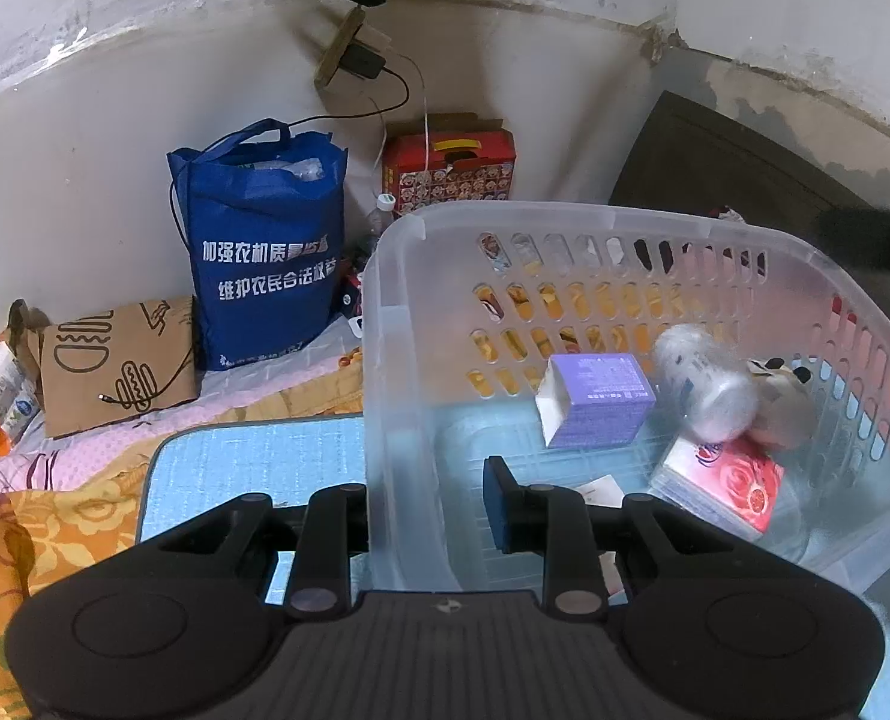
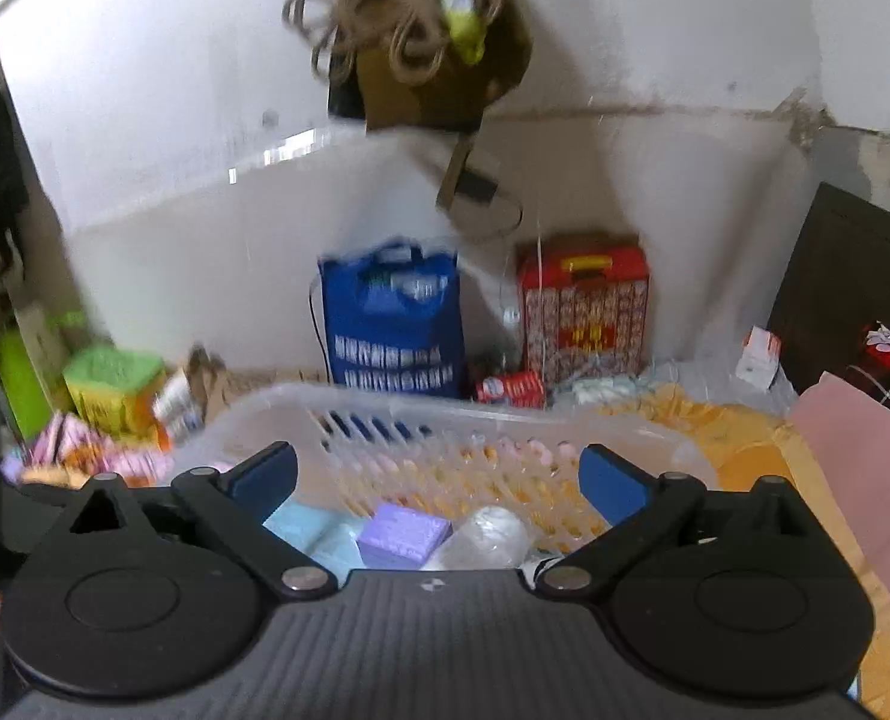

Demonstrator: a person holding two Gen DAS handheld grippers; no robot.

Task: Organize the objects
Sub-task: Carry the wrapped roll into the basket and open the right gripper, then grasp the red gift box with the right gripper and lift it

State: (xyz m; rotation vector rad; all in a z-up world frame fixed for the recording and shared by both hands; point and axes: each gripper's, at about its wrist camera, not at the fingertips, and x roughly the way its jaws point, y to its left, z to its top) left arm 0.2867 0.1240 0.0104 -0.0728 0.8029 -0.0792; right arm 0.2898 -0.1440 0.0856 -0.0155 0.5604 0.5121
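Straddling the near-left wall of the translucent perforated plastic basket (image 1: 396, 300), the left gripper (image 1: 426, 510) is seen clenched on that wall, one finger outside and one inside. The right gripper (image 2: 438, 474) is held spread and empty above the basket rim. Four items are counted inside the basket: one purple cardboard box (image 1: 595, 399), one silvery white bottle (image 1: 703, 384) lying tilted, one red rose-printed tissue pack (image 1: 727, 480), and what may be a small panda toy (image 1: 784, 375), blurred. Behind, one blue fabric tote bag (image 1: 264, 246) and one red patterned carton (image 1: 451, 171) are stood against the wall.
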